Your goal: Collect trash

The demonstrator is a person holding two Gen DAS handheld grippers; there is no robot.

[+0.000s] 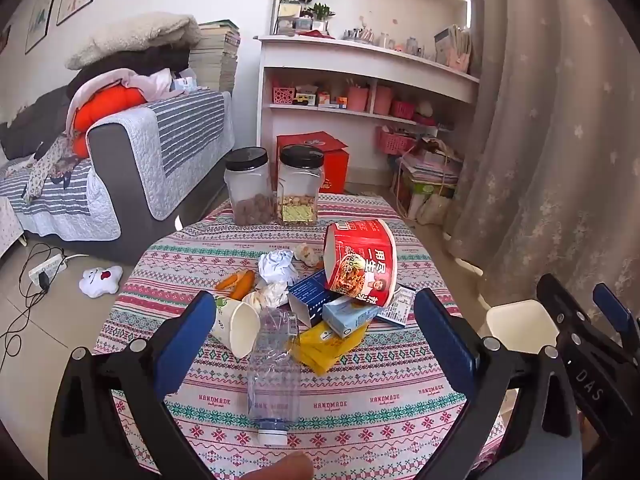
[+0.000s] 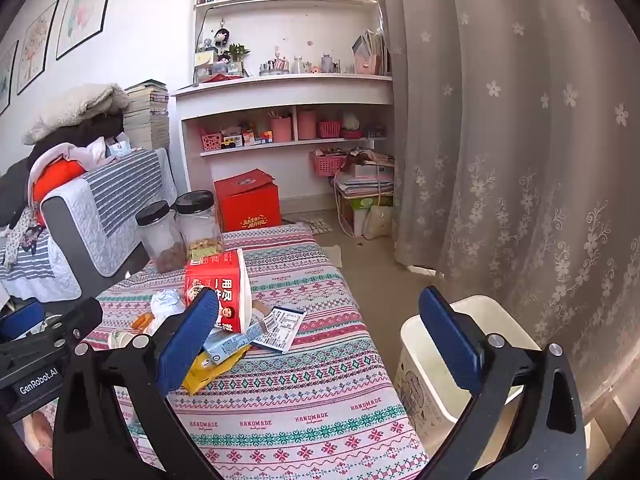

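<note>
Your trash sits in one loose heap near the middle of the table [image 1: 360, 432], on the patterned cloth: a red instant-noodle tub [image 1: 360, 264] tipped on its side with its rim facing left, propped on a dark blue carton [image 1: 308, 296] and a pale blue carton [image 1: 348, 316], with a yellow wrapper [image 1: 324, 348] under them and a printed slip [image 1: 398, 308] at the right. To the left of the tub lie crumpled white tissues [image 1: 276, 266], orange peel pieces [image 1: 240, 282] and a paper cup [image 1: 236, 326] on its side, mouth toward you. A clear, crushed plastic bottle [image 1: 274, 376] lies nearest you, its cap end pointing at the camera. Two black-lidded jars [image 1: 276, 184] stand upright at the far edge, apart from the heap. The white bin [image 2: 436, 368] stands beside the table on its right. Your left gripper [image 1: 316, 332] hangs over the heap, fingers spread as wide as they go; the bottle and cup lie between them in view, but the pads touch nothing. Your right gripper [image 2: 328, 336] is likewise spread wide and empty, above the table's right edge, with the bin just behind its right finger [image 2: 452, 340].
</note>
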